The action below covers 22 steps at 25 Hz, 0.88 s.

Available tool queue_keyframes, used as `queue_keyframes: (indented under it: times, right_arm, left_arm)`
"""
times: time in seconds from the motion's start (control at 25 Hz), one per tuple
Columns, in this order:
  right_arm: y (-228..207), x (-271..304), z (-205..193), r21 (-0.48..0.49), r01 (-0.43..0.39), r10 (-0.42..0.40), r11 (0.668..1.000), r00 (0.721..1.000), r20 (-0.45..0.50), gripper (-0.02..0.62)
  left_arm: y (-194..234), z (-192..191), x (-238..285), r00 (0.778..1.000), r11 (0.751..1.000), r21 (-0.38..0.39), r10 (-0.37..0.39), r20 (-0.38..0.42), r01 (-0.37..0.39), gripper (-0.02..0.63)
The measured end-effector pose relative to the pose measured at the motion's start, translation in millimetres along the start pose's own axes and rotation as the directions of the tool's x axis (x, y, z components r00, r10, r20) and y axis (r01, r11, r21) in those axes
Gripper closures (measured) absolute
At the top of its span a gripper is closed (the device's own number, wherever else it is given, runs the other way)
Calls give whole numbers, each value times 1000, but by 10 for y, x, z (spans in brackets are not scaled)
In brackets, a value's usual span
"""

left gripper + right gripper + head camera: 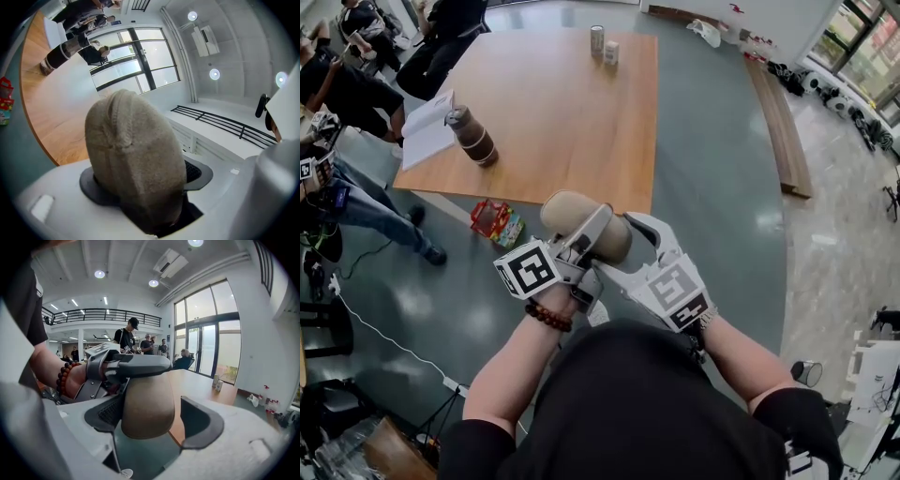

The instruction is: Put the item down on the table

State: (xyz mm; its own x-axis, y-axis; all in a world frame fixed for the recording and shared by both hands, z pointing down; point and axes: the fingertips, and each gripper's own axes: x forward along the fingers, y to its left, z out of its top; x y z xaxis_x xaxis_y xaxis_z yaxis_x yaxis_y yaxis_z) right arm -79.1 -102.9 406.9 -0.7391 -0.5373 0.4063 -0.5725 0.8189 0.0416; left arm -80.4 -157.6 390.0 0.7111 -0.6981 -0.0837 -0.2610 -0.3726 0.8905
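Status: not placed yet. The item [579,217], a tan, fabric-covered, rounded roll, is in the air just short of the table [553,103], at its near edge and over the floor [712,169].

Left gripper [140,187] has it clamped: both pads sit against the roll's sides, with the rounded end sticking out past the jaws.

Right gripper [155,420] is spread wide around the other end. There's a clear gap at the far pad and no squeeze, so it carries no load. Judging by that, the left is the only grip.

Done: item is picked up and brought to the table's edge.
Left: carry it forward over the wood, lower it until it rests, open the left jaws, back both grippers off.

Table has room. The near half is bare wood; a brown bottle [472,136] lies on its side well to the left, and two small cans [603,44] stand at the far end. A colourful packet [496,223] lies on the floor below the edge, out of the way.

Risk, my read: the roll is round and may roll once released, so set it down well in from the edge.
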Motion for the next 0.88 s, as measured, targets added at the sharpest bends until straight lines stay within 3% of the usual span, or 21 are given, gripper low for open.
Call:
queue_keyframes:
  times: [0.4,0.88]
  right_arm:
    - [-69,330,78,-31,9,-10,999,999,-38,230]
    - [-337,555,-13,-51,-11,8,999,998,-56,236]
  left_arm:
    - [83,201,81,1000,1000,0,-19,-25,19,241]
    - [330,292,292,999,998,37,43,-25,-42,236]
